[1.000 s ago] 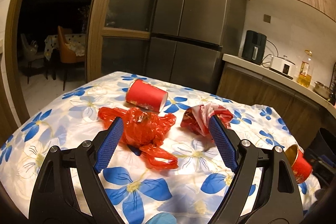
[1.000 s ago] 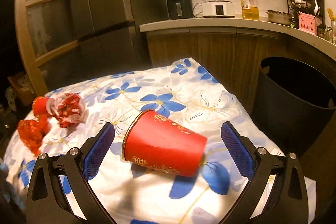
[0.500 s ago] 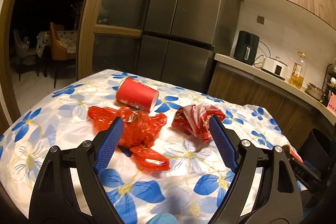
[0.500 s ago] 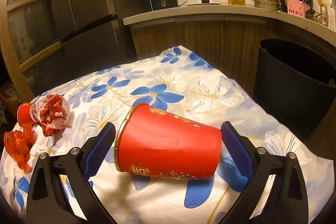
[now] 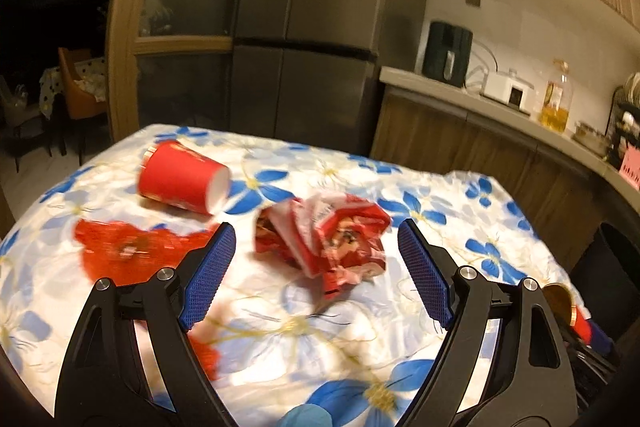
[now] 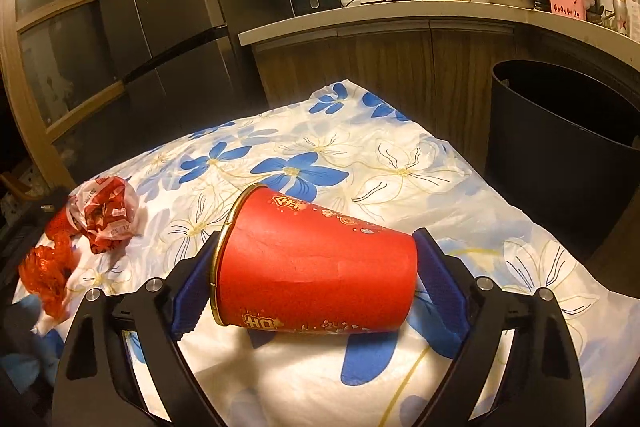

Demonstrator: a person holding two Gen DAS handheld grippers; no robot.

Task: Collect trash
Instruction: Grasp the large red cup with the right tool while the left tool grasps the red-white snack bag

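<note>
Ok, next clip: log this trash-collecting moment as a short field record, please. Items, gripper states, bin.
surface: table under floral cloth
right gripper: jaws closing, tipped red cup between them
left gripper: jaws closing, aimed at crumpled wrapper, not touching
other trash: second red cup on its side; red plastic bag
bin: black, open-topped, beside table

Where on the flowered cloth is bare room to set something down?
Free: the far cloth between the near red cup and the counter. Crowded: the left end, where crumpled wrapper, red plastic bag and another cup lie close together.
</note>
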